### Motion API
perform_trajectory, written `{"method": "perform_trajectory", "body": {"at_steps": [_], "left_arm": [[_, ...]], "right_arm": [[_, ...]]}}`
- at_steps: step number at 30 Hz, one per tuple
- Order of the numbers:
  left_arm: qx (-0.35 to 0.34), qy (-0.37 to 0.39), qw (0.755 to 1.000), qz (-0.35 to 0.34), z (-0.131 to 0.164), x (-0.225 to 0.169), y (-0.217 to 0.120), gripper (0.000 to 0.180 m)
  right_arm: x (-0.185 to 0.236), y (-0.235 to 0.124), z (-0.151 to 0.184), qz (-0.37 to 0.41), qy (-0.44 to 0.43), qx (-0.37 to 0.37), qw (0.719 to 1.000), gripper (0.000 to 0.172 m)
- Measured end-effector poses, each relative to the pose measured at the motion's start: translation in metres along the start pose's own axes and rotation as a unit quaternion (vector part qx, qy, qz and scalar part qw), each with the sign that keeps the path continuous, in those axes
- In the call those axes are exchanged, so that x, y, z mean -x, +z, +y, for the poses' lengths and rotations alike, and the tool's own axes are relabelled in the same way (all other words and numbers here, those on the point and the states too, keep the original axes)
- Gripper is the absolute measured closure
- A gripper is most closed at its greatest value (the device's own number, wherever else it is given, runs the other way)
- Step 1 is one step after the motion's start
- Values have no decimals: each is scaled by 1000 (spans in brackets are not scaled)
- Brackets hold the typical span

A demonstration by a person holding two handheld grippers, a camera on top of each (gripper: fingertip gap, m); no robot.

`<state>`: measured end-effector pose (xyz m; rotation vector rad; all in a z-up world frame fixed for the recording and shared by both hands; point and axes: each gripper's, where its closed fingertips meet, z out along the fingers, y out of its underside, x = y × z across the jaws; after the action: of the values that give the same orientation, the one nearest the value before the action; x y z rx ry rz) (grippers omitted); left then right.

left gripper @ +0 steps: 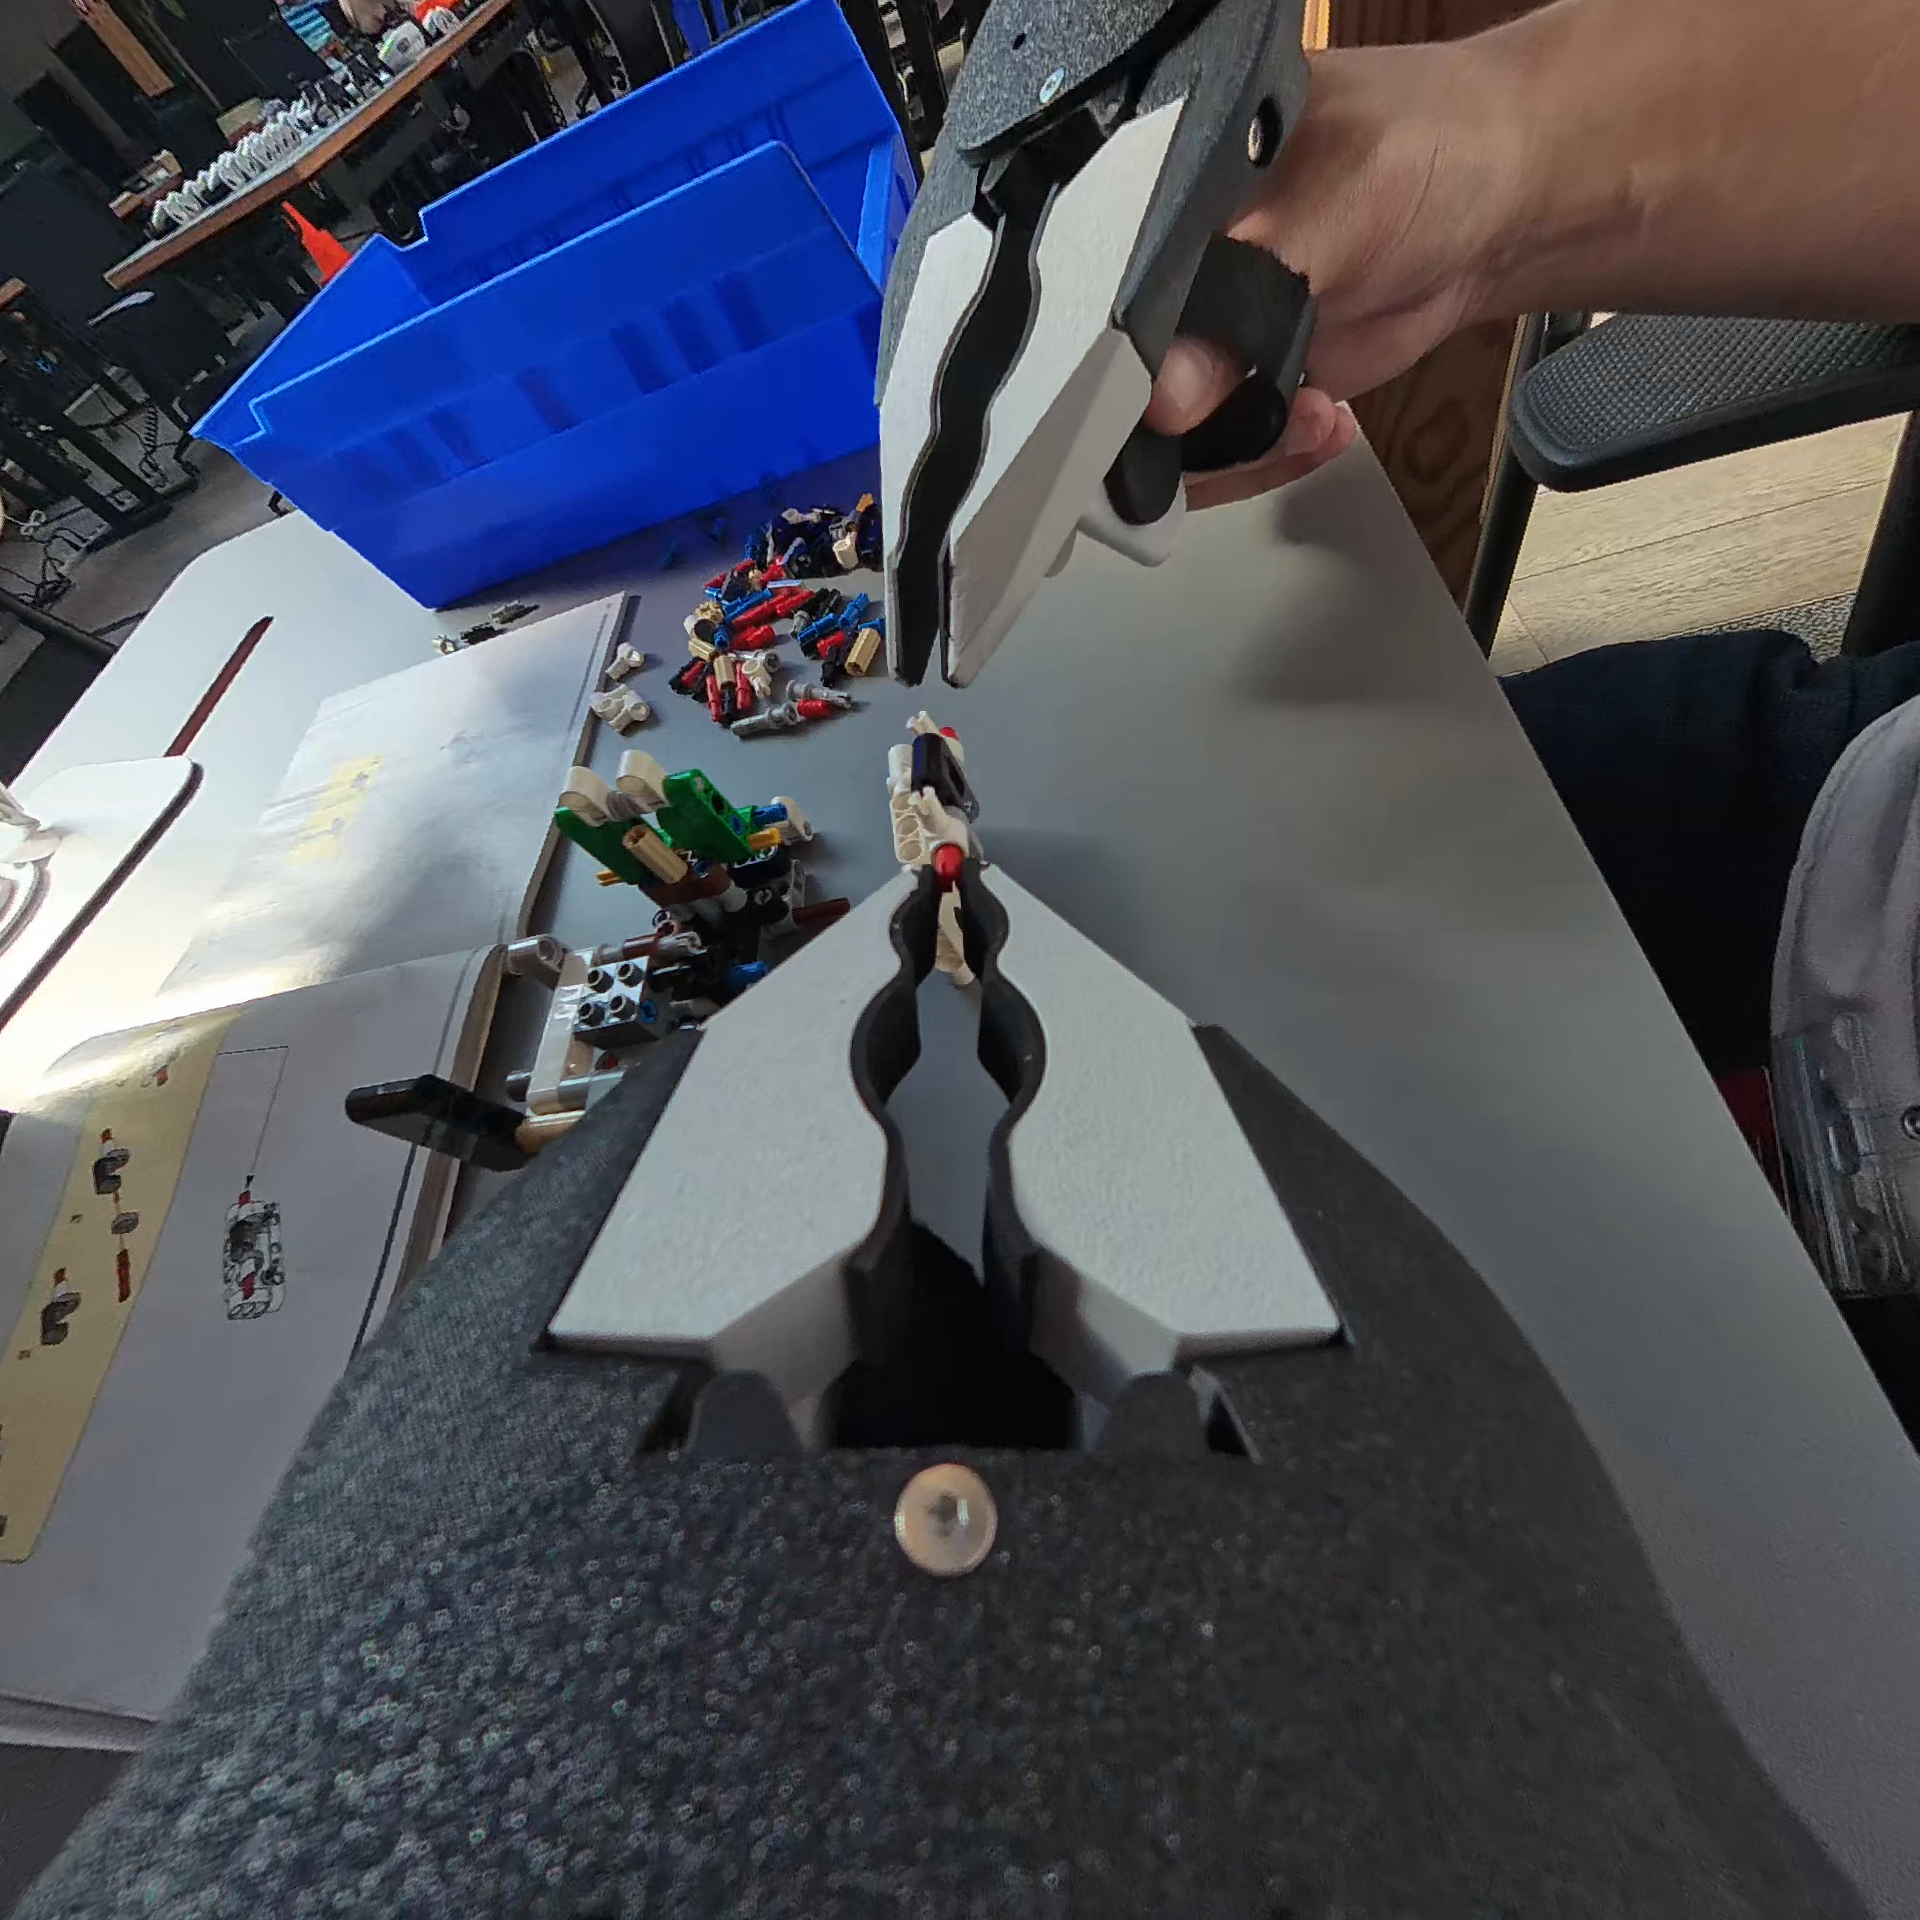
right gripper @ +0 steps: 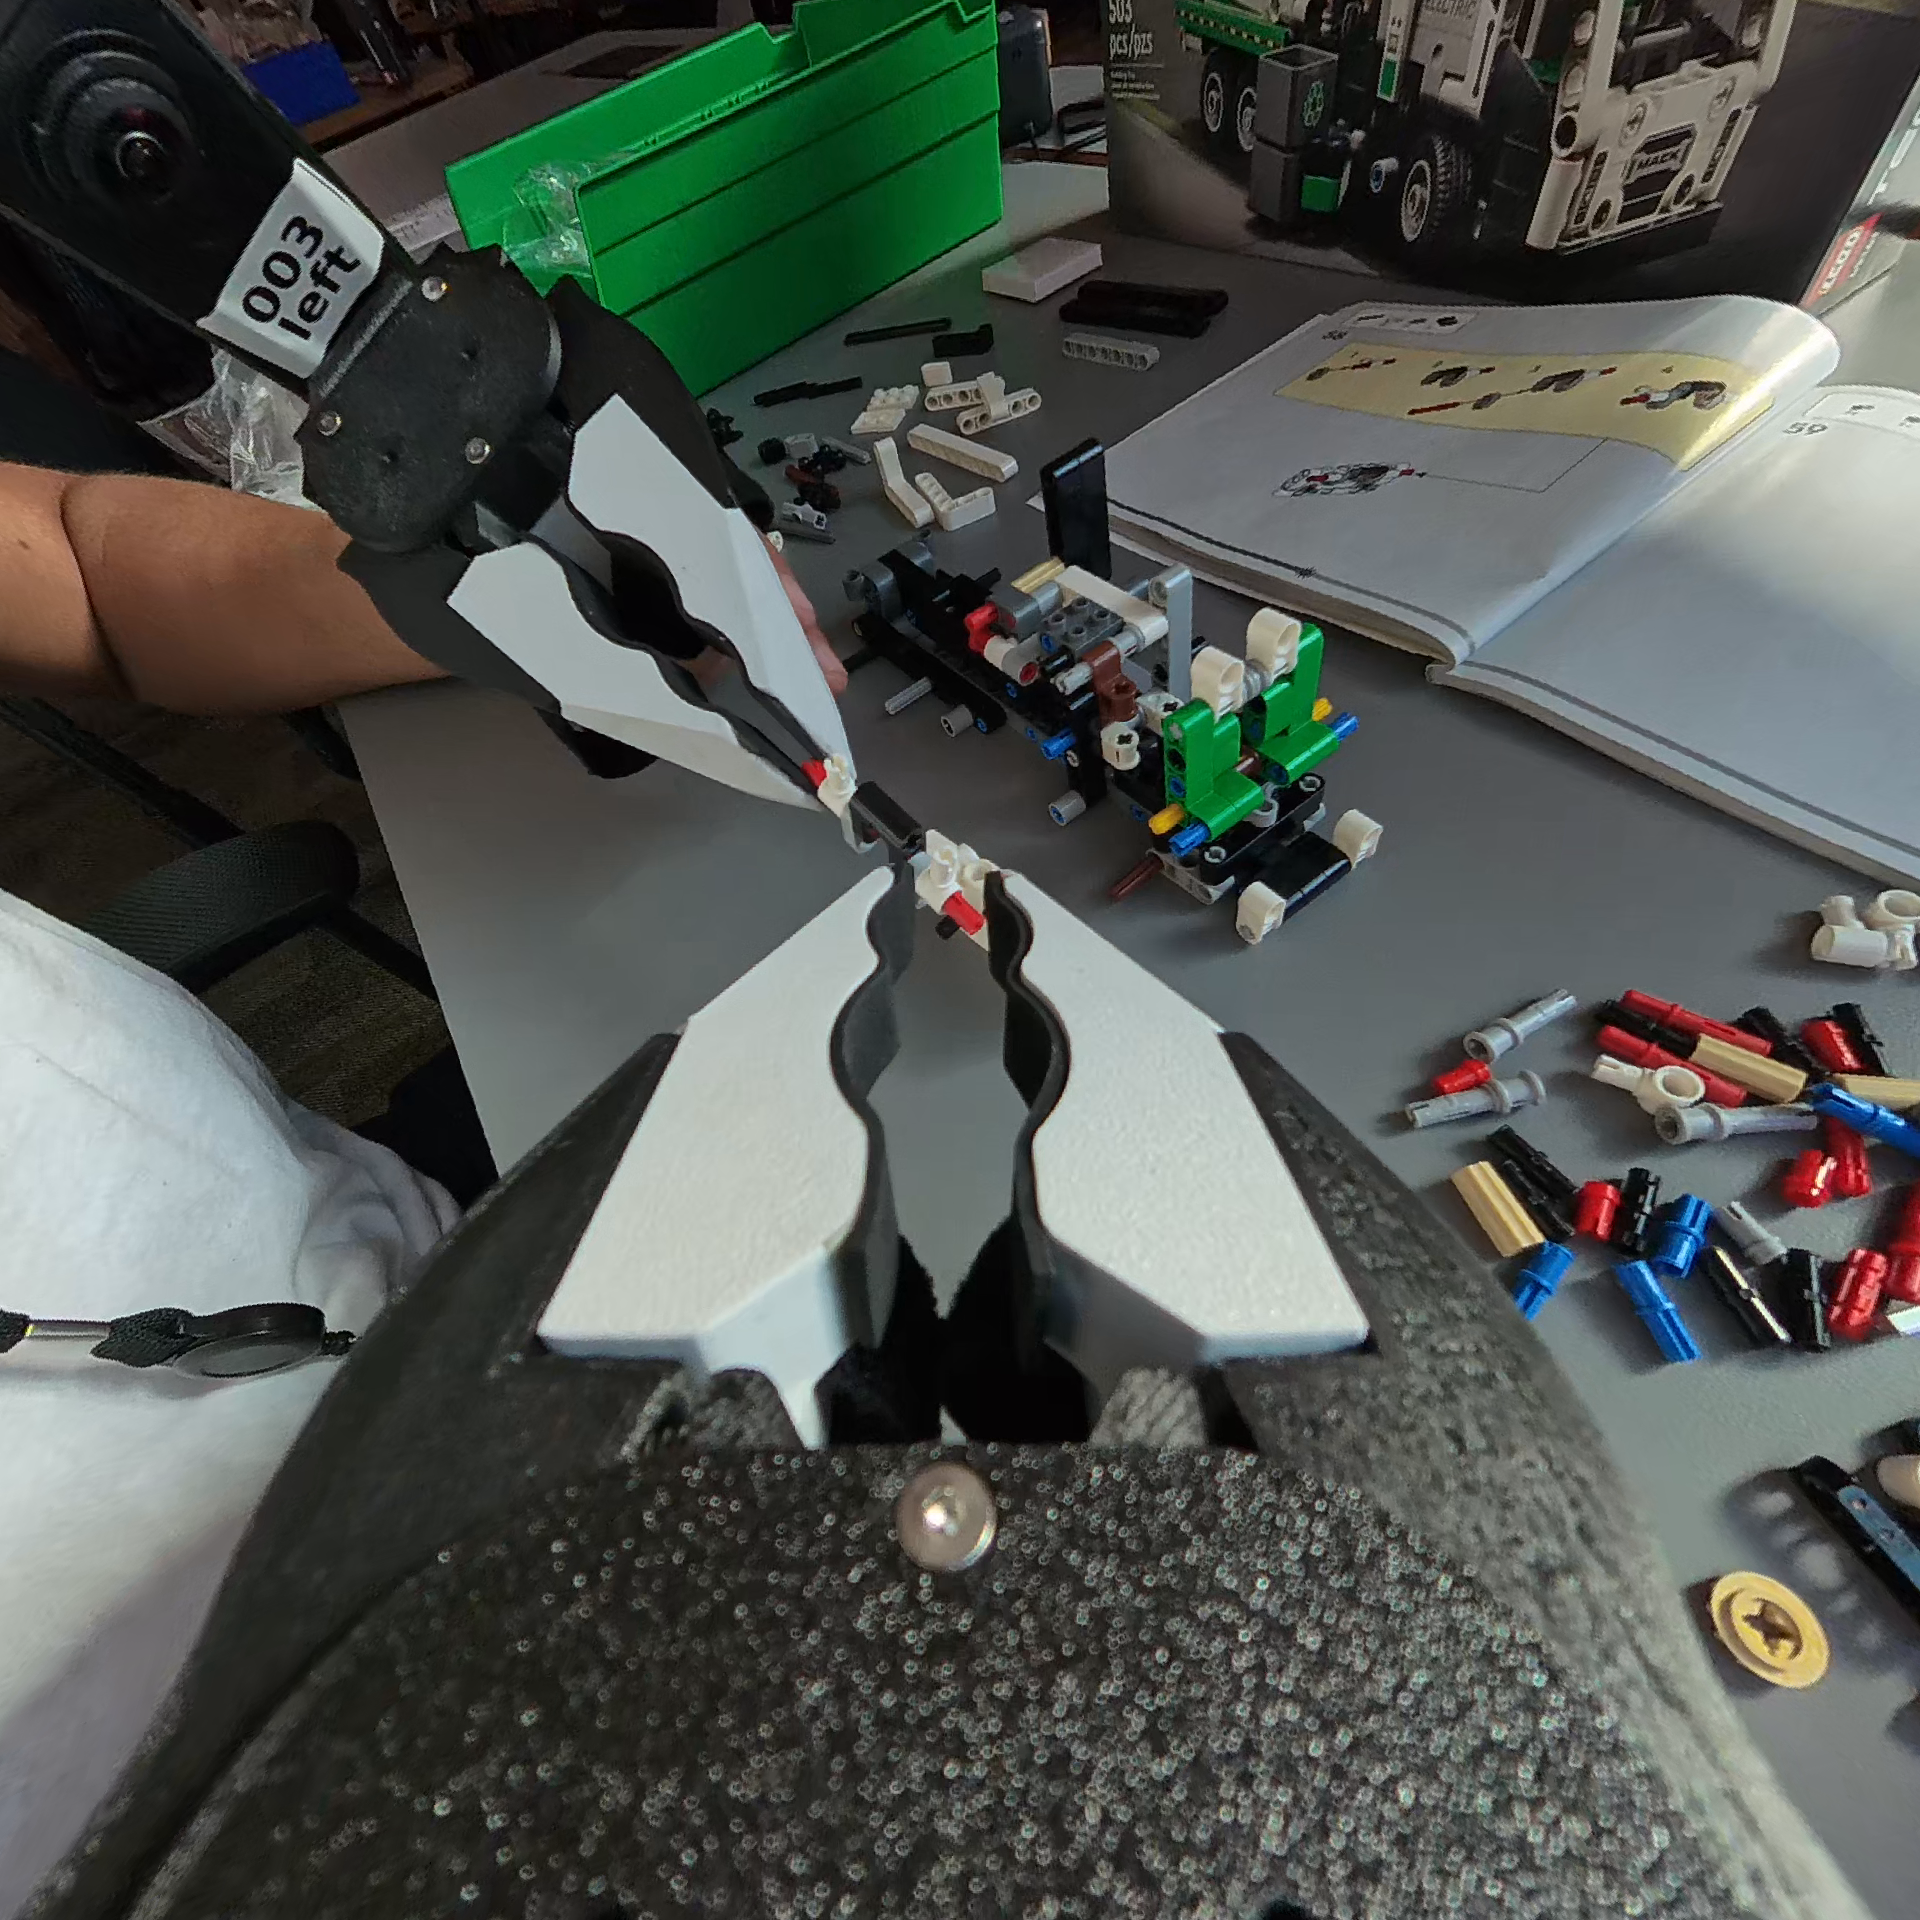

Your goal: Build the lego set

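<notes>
The left tongs (right gripper: pixel 831 784) clench one end of a small white, black and red toy-brick subassembly (right gripper: pixel 914 842), whose far end sits between the released right tongs (right gripper: pixel 940 894), pads apart from it.

Grey table (right gripper: pixel 1403 935) — loose pins (right gripper: pixel 1714 1164), booklet (right gripper: pixel 1558 499)

Left tool (left gripper: pixel 940 883) pinched nearly closed; right tool (right gripper: pixel 940 883) parted, hovering.

a white label (right gripper: pixel 294 272) with printed characters sits on the far gripper's black body. a toy box (right gripper: pixel 1455 125) carries print and logos. an open booklet (right gripper: pixel 1558 468) shows page numbers.
</notes>
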<state>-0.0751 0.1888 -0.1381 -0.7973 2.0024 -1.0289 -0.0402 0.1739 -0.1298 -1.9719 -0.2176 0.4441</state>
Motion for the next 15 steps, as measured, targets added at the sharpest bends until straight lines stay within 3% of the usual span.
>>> {"method": "perform_trajectory", "body": {"at_steps": [1, 15], "left_arm": [[1, 1, 1000, 1, 0, 0, 0, 179], [5, -62, 998, 8, 6, 6, 1, 179]], "right_arm": [[0, 0, 0, -1, 0, 0, 1000, 160], [-4, -3, 1, 9, -3, 0, 1000, 161]]}}
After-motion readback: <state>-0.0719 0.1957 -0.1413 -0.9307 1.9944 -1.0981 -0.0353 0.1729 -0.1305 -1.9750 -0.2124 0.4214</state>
